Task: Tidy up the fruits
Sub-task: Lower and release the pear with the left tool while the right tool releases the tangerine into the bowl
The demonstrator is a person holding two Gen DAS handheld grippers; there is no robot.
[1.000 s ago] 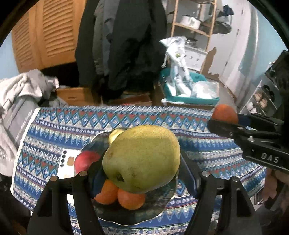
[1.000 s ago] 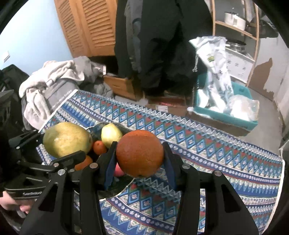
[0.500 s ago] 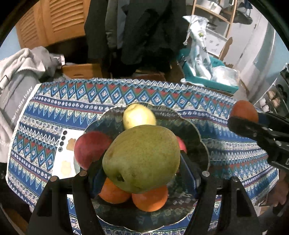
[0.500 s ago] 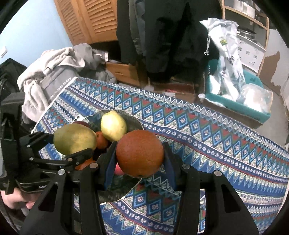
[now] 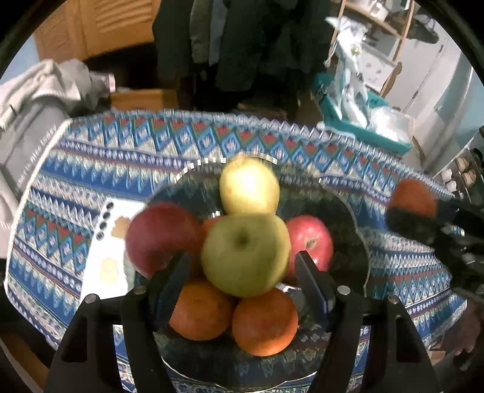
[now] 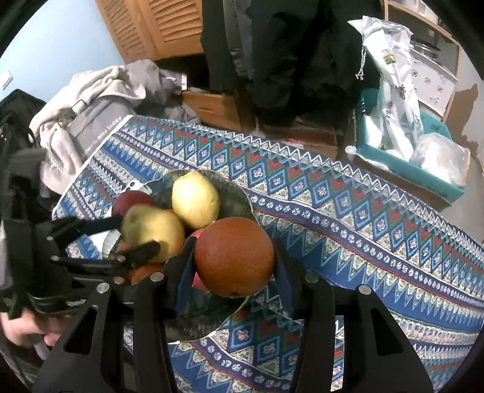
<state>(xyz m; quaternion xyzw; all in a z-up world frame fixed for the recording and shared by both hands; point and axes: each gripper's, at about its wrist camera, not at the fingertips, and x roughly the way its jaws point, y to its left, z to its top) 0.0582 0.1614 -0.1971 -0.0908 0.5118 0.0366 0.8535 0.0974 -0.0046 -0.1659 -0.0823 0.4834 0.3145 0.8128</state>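
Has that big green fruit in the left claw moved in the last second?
Yes. The green fruit has dropped out of the left gripper, whose fingers have spread, onto the fruit piled in the plate.

A lived-in home: dark coats (image 6: 290,45) hang by louvered wooden doors (image 6: 157,27), laundry (image 6: 90,99) heaps beside the tabletop's patterned cloth (image 6: 348,217), and a wooden shelf (image 5: 390,39) holds pots.

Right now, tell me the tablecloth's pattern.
Blue geometric zigzags and diamonds with red accents on the tablecloth, clearest in the right wrist view.
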